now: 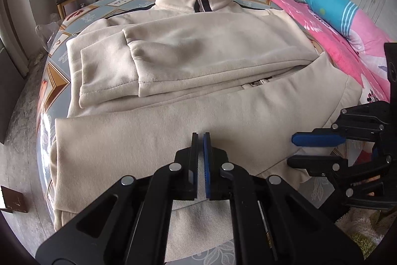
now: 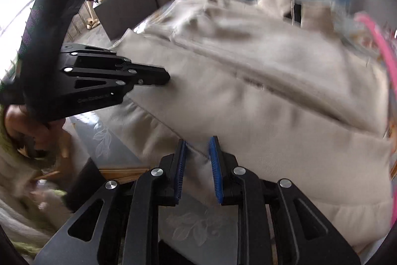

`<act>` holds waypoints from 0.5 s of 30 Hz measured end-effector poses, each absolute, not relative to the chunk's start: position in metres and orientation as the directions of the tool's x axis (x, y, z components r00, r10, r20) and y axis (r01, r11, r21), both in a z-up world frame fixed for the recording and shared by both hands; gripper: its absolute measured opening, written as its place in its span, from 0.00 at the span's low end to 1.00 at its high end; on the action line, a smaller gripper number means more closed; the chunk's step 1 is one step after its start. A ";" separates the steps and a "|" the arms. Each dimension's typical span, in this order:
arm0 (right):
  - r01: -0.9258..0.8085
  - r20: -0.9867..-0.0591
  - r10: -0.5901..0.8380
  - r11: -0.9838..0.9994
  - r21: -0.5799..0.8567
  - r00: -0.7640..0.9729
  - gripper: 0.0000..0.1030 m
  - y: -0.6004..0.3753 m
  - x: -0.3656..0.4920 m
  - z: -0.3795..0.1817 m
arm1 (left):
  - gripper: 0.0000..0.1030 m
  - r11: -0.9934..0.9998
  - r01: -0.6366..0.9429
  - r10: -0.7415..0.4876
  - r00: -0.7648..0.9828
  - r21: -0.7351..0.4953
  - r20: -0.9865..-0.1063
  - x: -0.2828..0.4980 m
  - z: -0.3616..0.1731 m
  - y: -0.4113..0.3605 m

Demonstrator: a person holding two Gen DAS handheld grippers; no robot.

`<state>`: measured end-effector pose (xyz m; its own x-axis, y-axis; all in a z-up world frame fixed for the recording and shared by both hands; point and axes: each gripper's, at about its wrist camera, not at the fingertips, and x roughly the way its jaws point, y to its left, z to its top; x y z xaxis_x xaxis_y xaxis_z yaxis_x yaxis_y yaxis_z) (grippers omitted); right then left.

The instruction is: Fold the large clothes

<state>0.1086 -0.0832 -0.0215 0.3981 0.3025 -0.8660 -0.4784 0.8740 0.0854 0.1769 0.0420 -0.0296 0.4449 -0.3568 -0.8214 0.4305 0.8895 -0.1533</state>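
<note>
We judge the cream jacket (image 1: 173,58) soft, limp and bulky, best taken by its hem at the table's (image 1: 55,77) near edge, where the left gripper (image 1: 200,138) pinches it shut and the right gripper (image 2: 197,148) straddles a fold half-spread, grip unclear.

My right camera's view is all smeared, so the cream jacket (image 2: 248,81) looks fuzzy and its collar at one o'clock is hard to make out. My hand (image 2: 27,126) at nine o'clock is mostly hidden behind my left gripper (image 2: 168,77). The jacket's bottom edge hides under my left gripper (image 1: 200,140).
</note>
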 end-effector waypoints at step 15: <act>-0.050 -0.876 -0.007 0.998 -0.036 0.483 0.20 -0.223 0.094 -0.003 | 0.05 0.890 0.429 -0.356 0.441 -0.154 -0.824 0.177 -0.030 0.042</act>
